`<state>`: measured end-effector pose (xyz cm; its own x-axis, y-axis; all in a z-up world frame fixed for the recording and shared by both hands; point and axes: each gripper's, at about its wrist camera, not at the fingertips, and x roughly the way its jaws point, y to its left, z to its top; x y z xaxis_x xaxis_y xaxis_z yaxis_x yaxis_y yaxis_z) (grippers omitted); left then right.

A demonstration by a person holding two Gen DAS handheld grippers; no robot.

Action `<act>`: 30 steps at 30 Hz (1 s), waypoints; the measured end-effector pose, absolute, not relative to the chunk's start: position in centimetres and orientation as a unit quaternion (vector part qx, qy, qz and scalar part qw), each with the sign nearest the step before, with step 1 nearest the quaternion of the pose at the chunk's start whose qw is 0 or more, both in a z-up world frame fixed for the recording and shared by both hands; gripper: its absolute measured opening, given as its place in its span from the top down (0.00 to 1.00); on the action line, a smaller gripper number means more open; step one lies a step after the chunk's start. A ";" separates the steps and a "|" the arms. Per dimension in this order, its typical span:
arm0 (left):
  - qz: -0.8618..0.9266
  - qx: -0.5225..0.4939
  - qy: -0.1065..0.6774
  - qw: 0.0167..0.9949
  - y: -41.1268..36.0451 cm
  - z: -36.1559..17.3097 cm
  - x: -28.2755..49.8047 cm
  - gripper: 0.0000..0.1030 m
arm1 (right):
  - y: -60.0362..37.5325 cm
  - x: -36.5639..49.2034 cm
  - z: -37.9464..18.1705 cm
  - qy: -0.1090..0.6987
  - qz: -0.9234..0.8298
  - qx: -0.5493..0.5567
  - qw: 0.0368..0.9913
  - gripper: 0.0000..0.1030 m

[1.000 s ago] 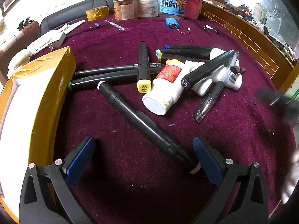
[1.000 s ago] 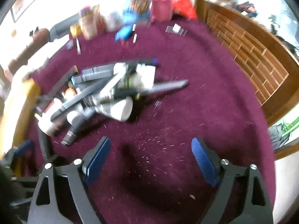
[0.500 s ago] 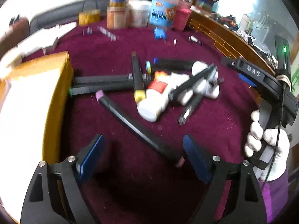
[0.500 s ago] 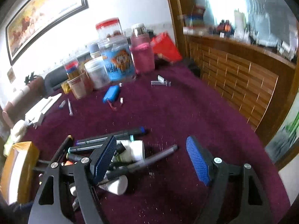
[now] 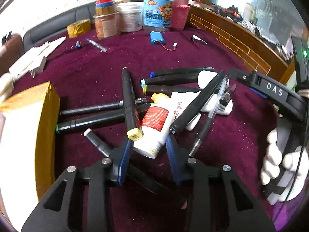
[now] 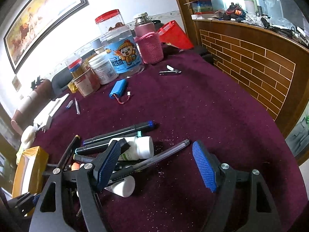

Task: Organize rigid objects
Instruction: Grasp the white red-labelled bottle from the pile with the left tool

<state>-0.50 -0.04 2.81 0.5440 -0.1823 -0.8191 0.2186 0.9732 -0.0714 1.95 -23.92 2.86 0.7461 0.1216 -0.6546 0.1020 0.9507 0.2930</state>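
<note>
On the maroon cloth lies a pile of black markers, a clear pen (image 5: 212, 114) and white bottles, one with a red label (image 5: 154, 123). My left gripper (image 5: 148, 145) hangs at the pile's near edge and its jaws are closing. A black marker with a pink cap (image 5: 96, 141) runs slantwise under the left pad and across the gap; I see no pad pressing on it. My right gripper (image 6: 156, 145) is open over the clear pen (image 6: 164, 156) and a white bottle (image 6: 143, 147). A white-gloved hand (image 5: 280, 166) holds it at the pile's right.
A yellow-taped box (image 5: 46, 112) with a white inside stands left of the pile. Jars (image 5: 157, 13), a yellow tape roll (image 5: 78, 28), a blue battery pack (image 5: 157, 39) and a nail clipper (image 5: 199, 40) sit at the back. A brick-patterned wooden rail (image 6: 251, 61) borders the right.
The left jaws have narrowed a lot and that gripper has come forward to the pile's edge. The right gripper and its gloved hand have come in beside the pile.
</note>
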 end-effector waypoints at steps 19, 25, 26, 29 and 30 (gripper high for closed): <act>-0.137 -0.002 0.445 0.885 0.5 3.3 -0.2 0.75 | -23.0 2.2 3.2 0.345 -0.018 0.117 0.931 0.30; -0.160 -0.045 0.384 0.909 3.5 8.0 -4.6 0.75 | -21.9 2.4 2.7 0.348 -0.024 0.085 0.933 0.30; -0.160 -0.050 0.377 0.911 4.2 8.5 -5.3 0.75 | -21.8 2.5 2.6 0.349 -0.025 0.082 0.933 0.30; -0.162 -0.077 0.358 0.916 6.4 9.7 -7.3 0.75 | -21.5 2.5 2.5 0.349 -0.025 0.077 0.934 0.30; -0.161 -0.087 0.352 0.918 7.3 9.9 -8.0 0.75 | -21.6 2.5 2.5 0.348 -0.025 0.078 0.934 0.30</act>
